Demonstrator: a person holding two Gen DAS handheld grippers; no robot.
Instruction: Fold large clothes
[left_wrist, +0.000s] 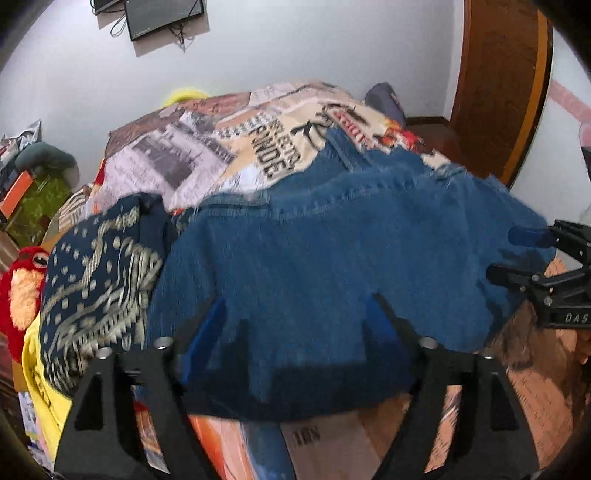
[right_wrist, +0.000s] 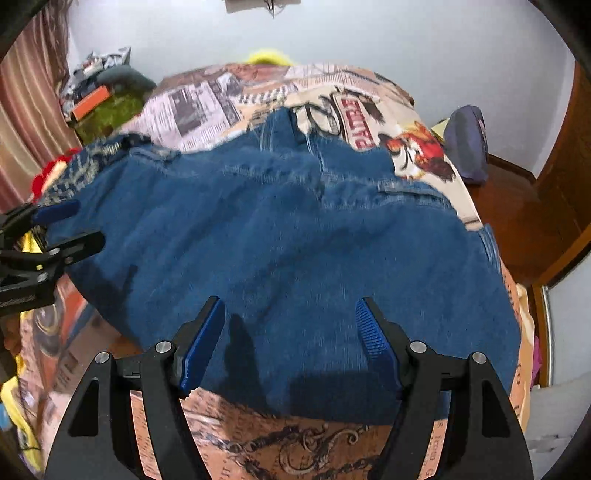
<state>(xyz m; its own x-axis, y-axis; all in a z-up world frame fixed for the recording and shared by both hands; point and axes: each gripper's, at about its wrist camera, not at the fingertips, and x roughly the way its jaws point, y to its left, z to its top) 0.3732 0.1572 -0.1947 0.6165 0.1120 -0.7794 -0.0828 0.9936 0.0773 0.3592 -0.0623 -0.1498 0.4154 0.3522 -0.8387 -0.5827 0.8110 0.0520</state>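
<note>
Both wrist views close over jeans (left_wrist: 314, 258), blurred.

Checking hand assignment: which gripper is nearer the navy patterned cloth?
Left. The left gripper sits just beside the navy patterned cloth; the right gripper is farther along the jeans.

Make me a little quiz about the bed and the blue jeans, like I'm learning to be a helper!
1. True or false: the jeans lie on a printed bedspread.
2. What sits to the left of the jeans? A) a dark patterned cloth B) a plate C) a shoe
3. Fill in: both the left gripper and the right gripper have their fingers spread ____.

Key: 1 true; 2 A; 3 open.
</note>
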